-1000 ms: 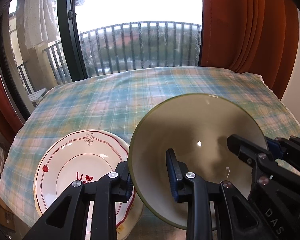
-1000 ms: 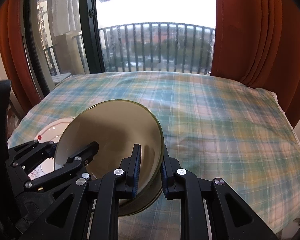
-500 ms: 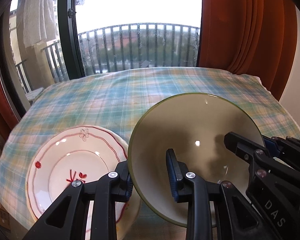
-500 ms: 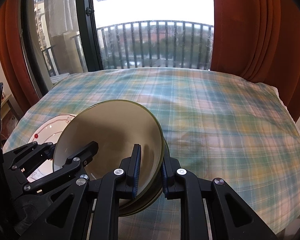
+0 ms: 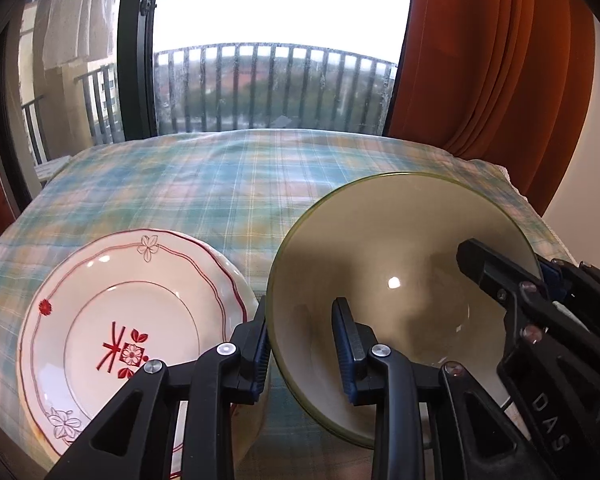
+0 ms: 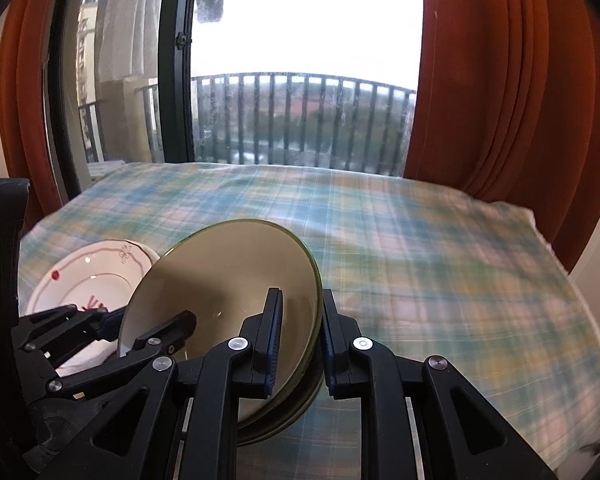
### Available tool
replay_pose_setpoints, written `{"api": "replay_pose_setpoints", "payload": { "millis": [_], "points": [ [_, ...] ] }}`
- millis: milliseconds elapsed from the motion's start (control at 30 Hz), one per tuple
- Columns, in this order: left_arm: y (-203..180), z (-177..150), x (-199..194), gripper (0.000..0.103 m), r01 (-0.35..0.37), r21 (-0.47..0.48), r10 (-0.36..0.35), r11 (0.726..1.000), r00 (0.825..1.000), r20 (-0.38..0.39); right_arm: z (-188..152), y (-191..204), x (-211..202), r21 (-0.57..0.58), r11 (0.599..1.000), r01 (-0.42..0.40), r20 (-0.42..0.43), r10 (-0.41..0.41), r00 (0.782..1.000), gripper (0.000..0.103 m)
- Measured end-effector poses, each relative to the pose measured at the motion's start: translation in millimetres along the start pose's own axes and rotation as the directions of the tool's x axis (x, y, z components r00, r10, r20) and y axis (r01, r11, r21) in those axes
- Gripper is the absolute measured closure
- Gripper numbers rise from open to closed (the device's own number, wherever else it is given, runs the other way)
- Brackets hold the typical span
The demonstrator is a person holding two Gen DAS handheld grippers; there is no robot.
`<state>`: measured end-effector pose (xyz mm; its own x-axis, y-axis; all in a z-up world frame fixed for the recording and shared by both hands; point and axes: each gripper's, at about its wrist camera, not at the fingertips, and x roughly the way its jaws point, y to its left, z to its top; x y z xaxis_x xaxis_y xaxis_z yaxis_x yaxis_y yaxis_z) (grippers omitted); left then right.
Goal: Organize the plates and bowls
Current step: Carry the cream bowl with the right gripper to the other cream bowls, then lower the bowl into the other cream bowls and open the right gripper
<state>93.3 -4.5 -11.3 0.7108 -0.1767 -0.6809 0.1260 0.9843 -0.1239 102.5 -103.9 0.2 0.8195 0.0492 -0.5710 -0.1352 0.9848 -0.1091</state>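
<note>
Both grippers clamp the same olive-green bowl from opposite sides, holding it tilted above the plaid tablecloth. The left gripper pinches the bowl's left rim, 1 blue-padded finger outside the wall and 1 inside. The right gripper pinches the right rim in the same way, with its inner pad against the bowl's inside and its outer finger against the outer wall; from the left wrist view it shows as black fingers reaching in over the bowl's right edge. In the right wrist view a second rim appears just beneath the first, so the bowl may be 2 nested together, though that cannot be told for sure. Just to the left of the bowl lies a white plate with red line borders, flower outlines and a red motif at its centre; it sits near the table's near left edge, and the left gripper's outer finger stands over its right side. Beyond the table are a window with a balcony railing and orange curtains at the right
</note>
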Motion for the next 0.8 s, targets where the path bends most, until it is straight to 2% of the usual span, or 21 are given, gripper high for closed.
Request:
{"api": "replay_pose_setpoints", "payload": {
  "millis": [200, 333, 433, 533, 600, 667, 800],
  "points": [
    [3, -2, 4, 0.076, 0.025, -0.014, -0.025, 1.000, 1.000, -0.006, -3, -1, -1, -0.007, 0.999, 0.033, 0.017, -0.033, 0.999, 0.082],
    [5, -3, 3, 0.068, 0.059, -0.027, -0.059, 0.998, 0.998, -0.006, -4, -3, 0, 0.017, 0.998, 0.054, 0.025, -0.055, 0.998, 0.081],
    [7, -4, 0, 0.064, 0.047, -0.039, -0.046, 0.998, 0.999, 0.008, -4, -6, 4, 0.057, 0.997, 0.048, -0.002, -0.048, 0.999, 0.069],
    [7, -6, -3, 0.062, 0.060, -0.040, -0.059, 0.997, 0.998, 0.018, -5, -15, 4, 0.106, 0.994, 0.039, -0.011, -0.038, 0.999, 0.053],
    [5, -6, -2, 0.050, 0.095, -0.027, -0.095, 0.995, 0.995, 0.008, -5, -19, 2, 0.136, 0.990, 0.024, -0.003, -0.024, 1.000, 0.029],
    [2, -7, -3, 0.040, 0.114, -0.021, -0.114, 0.993, 0.994, -0.003, -5, -20, 2, 0.148, 0.989, 0.009, -0.008, -0.008, 1.000, 0.027],
    [2, -6, -1, 0.037, 0.133, -0.027, -0.133, 0.991, 0.991, -0.018, -5, -20, 6, 0.170, 0.985, -0.006, -0.056, 0.016, 0.998, 0.027]
  ]
}}
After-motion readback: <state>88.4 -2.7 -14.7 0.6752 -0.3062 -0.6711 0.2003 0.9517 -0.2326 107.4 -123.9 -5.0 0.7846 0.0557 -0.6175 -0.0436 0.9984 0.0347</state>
